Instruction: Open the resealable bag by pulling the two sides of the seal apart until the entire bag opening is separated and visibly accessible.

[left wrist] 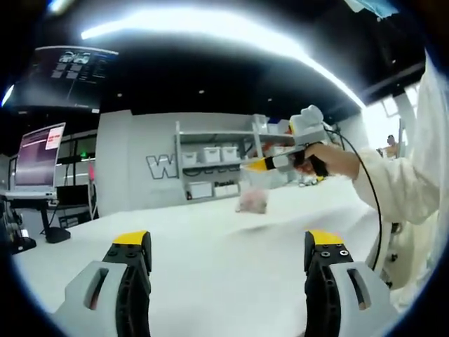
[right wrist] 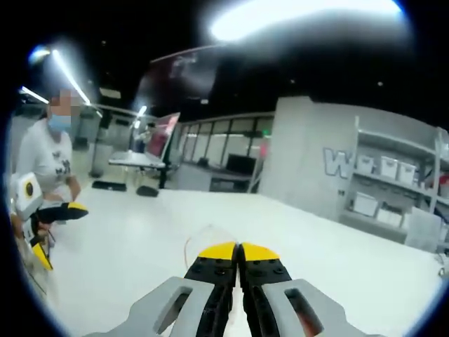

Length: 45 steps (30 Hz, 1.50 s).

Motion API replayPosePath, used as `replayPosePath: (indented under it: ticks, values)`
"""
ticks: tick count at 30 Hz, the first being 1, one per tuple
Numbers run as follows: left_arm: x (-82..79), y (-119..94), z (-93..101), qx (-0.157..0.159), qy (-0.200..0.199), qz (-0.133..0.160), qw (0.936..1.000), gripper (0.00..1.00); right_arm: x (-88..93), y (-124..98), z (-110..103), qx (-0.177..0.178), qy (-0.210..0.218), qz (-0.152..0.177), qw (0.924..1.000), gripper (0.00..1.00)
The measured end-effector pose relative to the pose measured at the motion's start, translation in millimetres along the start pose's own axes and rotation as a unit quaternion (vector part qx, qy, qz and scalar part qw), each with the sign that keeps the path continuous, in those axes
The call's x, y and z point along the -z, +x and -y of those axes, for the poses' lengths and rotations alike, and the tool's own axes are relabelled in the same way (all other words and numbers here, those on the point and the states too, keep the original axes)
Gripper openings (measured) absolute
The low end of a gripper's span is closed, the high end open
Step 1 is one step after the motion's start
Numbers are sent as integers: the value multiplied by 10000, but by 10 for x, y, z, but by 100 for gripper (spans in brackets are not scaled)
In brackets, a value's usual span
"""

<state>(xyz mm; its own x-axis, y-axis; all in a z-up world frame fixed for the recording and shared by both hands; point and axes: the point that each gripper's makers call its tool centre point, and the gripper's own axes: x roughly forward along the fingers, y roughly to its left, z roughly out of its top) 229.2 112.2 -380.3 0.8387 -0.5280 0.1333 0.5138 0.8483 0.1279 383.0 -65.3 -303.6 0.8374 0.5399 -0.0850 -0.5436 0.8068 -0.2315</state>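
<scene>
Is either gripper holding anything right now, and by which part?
The right gripper holds the resealable bag by its top edge, hanging above the table. The left gripper is open, empty.

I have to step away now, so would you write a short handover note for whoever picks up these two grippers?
Left gripper: jaws wide apart, nothing between them, held above the white table.
Right gripper: jaws closed together; in the left gripper view it is raised above the table with the resealable bag hanging from its tips.
Bag: clear, with something pinkish inside, off the table. The picture is too blurred to read the seal.
Done: bag picked up by the right gripper.
Left: bring the left gripper to the other side of the seal, grip it, and pull the sides apart along the whole opening.
</scene>
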Motion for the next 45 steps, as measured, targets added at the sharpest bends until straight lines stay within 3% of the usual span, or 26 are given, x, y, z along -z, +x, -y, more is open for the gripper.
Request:
replayPosePath:
  ticks: [8, 28, 45]
  values:
    - [46, 1, -21, 0, -4, -72, 10000, 89, 32, 107, 65, 46, -42, -39, 10000, 0]
    - [102, -4, -40, 2, -204, -96, 9997, 89, 117, 417, 291, 207, 398, 47, 9990, 0]
    - [123, -18, -81, -46, -183, -131, 9997, 88, 236, 561, 376, 260, 414, -156, 9987, 0]
